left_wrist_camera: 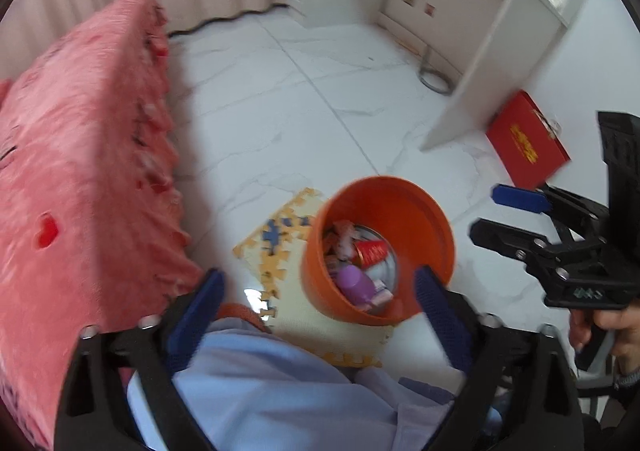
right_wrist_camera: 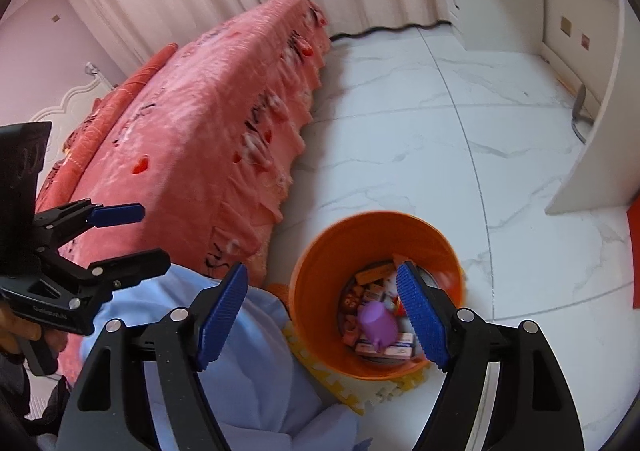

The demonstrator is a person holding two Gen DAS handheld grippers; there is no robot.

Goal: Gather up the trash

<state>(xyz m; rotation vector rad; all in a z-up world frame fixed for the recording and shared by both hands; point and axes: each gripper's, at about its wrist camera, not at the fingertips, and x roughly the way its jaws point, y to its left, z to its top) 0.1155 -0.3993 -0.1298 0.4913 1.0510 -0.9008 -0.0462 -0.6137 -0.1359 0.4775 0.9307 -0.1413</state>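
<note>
Both the left gripper (left_wrist_camera: 320, 303) and right gripper (right_wrist_camera: 324, 315) hover with fingers spread and empty above the orange bin (right_wrist_camera: 444, 247) on the floor, trash inside, so scanning for leftovers seems wise.

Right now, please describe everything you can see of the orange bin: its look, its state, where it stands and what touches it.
The orange bin is a round, smooth container, plastic by its look, with an open top and no lid. It stands upright on a foam puzzle mat on the white marble floor, close to the pink-covered bed. Inside lie small printed cartons, a red tube and a purple bottle, filling only the bottom. Neither gripper appears to touch it.
</note>
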